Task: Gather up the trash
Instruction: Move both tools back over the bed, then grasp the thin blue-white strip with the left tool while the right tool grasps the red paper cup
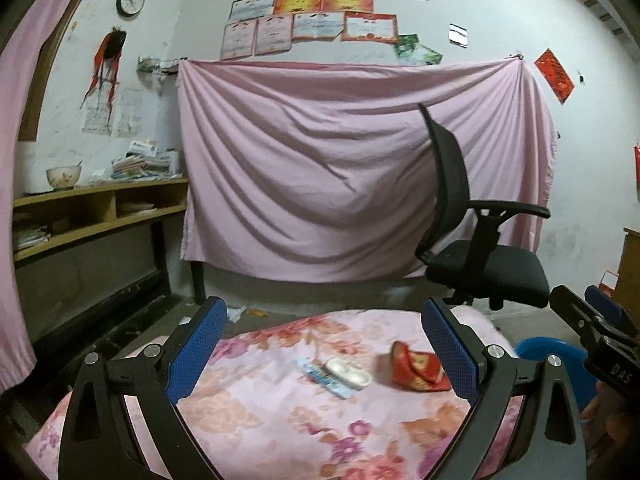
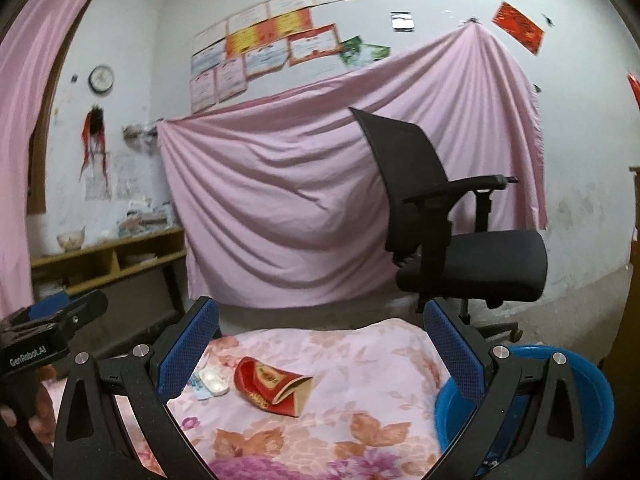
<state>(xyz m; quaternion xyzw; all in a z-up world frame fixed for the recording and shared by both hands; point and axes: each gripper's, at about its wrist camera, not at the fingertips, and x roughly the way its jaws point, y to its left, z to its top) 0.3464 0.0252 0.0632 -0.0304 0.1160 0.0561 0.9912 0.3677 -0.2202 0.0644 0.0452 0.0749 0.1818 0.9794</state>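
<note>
A crumpled red and gold packet (image 1: 418, 372) (image 2: 276, 388) lies on the pink floral bedcover (image 1: 280, 420) (image 2: 360, 380). Left of it lie a small white blister tray (image 1: 347, 373) (image 2: 214, 382) and a pale blue wrapper (image 1: 320, 378) (image 2: 199, 391) under it. My left gripper (image 1: 320, 344) is open and empty, held above the bedcover short of the trash. My right gripper (image 2: 320, 344) is open and empty, also above the bedcover. A blue plastic basin (image 2: 592, 396) (image 1: 556, 356) sits at the bed's right edge.
A black office chair (image 1: 480, 248) (image 2: 460, 248) stands beyond the bed, before a hung pink sheet (image 1: 320, 160). A wooden shelf (image 1: 100, 208) with papers and a bowl is at the left. Small scraps (image 1: 244, 314) lie on the floor.
</note>
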